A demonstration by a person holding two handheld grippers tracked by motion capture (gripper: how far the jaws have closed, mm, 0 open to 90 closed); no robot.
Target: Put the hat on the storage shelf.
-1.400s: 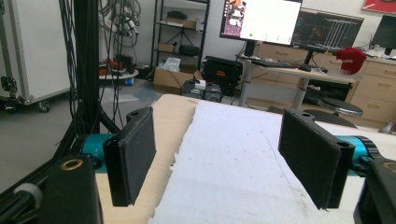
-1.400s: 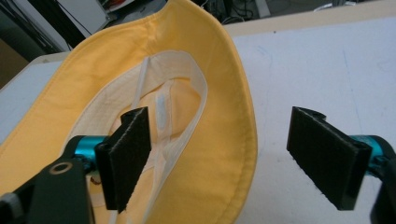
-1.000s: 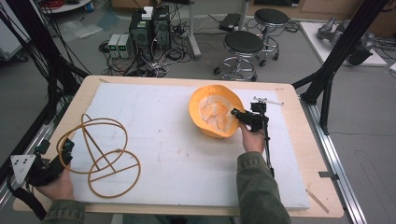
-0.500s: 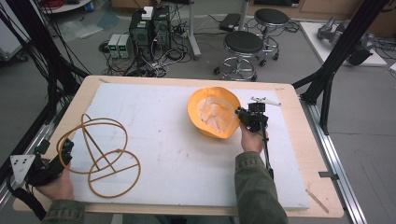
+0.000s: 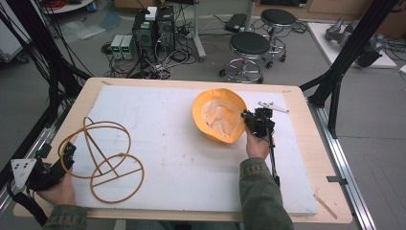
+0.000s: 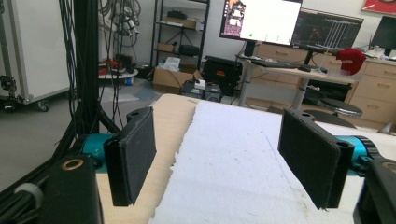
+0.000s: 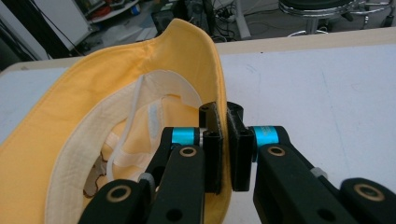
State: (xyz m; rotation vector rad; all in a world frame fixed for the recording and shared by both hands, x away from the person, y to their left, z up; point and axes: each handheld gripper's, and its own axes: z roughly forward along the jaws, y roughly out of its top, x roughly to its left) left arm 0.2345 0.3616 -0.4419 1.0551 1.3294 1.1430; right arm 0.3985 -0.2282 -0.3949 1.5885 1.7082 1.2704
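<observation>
At the fingers first: our right gripper point(image 7: 223, 149) has just closed its jaws, and the two black pads point(image 7: 212, 144) are now clamped on the brim of the yellow hat point(image 7: 70, 121), which passes between them as a thin fold of fabric. The hat point(image 5: 219, 115) lies crown-down on the white mat point(image 5: 172, 143), right of centre, with its pale lining and chin strap point(image 7: 135, 116) facing up; the gripped edge is the one nearest the right hand point(image 5: 257, 146). We judge the step in hand to be securing the brim before lifting. To do it well, we keep the bite deep enough that cloth fills the pads (a shallow pinch on soft fabric tends to slip), keep the strap out of the grip, and raise slowly so the hat hangs without swinging. Our left gripper point(image 6: 224, 158) waits at the near left corner of the table point(image 5: 297, 96), pads well apart with nothing between them, just beside the wire stand point(image 5: 103, 160), which rests untouched on the mat.
</observation>
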